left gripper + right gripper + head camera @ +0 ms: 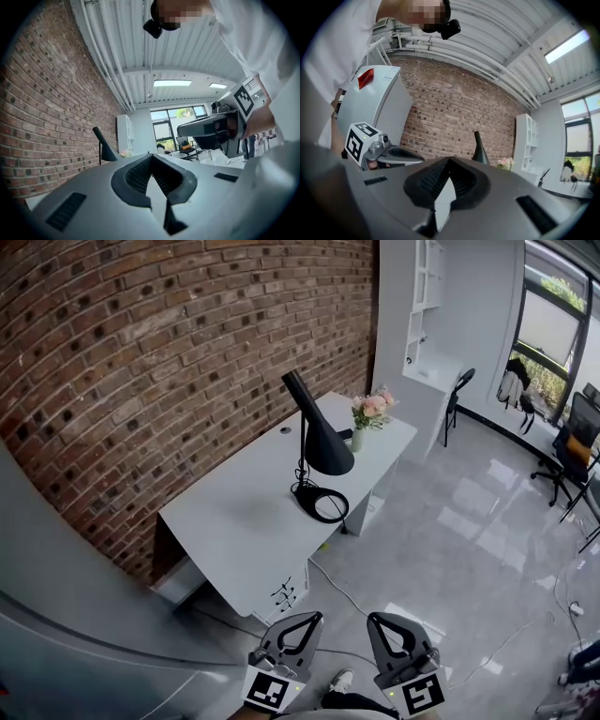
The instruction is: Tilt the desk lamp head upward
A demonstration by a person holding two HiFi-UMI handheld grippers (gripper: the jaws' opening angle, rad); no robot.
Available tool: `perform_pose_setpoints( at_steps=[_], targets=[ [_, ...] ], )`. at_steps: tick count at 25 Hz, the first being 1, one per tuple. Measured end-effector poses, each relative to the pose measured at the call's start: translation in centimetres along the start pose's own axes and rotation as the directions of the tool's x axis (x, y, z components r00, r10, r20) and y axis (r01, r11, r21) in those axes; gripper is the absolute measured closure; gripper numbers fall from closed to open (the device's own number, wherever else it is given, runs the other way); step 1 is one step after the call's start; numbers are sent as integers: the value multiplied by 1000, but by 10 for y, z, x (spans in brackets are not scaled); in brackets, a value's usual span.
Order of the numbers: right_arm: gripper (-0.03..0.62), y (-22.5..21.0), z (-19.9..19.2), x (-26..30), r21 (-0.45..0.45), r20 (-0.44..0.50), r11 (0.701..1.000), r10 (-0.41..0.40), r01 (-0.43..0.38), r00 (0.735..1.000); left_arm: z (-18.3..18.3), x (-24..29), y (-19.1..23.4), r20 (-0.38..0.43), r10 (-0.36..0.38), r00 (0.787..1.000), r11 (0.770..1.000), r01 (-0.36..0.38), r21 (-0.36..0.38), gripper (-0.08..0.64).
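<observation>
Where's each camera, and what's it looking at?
Head view: on the person's head, looking down at lamp, desk, left tool, right tool.
Left gripper view: on the left tool, facing the windows; white shirt shows.
Right gripper view: on the right tool, facing the brick wall; white shirt shows.
Shared: all three show the lamp.

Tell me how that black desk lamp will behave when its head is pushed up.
The desk lamp probably tips easily: thin stem, large cone head up high. Its flat ring base may slide on the smooth desk.
</observation>
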State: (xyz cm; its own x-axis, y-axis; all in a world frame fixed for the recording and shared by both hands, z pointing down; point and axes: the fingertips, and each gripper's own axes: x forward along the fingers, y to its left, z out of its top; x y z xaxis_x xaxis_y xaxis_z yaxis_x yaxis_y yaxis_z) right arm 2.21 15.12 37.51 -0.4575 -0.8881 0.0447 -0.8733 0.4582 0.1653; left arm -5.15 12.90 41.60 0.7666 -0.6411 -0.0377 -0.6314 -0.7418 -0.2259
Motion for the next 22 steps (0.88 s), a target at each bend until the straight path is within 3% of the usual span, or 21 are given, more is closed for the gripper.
perform_pose_setpoints(
  at_steps=[11, 22],
  targets=[
    [580, -75, -21, 18, 27, 29, 995, 97, -98, 995, -5, 66, -3, -48, 103, 993, 995, -103, 15, 552],
    [580, -101, -23, 20, 37, 61, 992, 120, -123, 991, -1, 93, -2, -46, 143, 989, 990, -142, 18, 552]
  ],
)
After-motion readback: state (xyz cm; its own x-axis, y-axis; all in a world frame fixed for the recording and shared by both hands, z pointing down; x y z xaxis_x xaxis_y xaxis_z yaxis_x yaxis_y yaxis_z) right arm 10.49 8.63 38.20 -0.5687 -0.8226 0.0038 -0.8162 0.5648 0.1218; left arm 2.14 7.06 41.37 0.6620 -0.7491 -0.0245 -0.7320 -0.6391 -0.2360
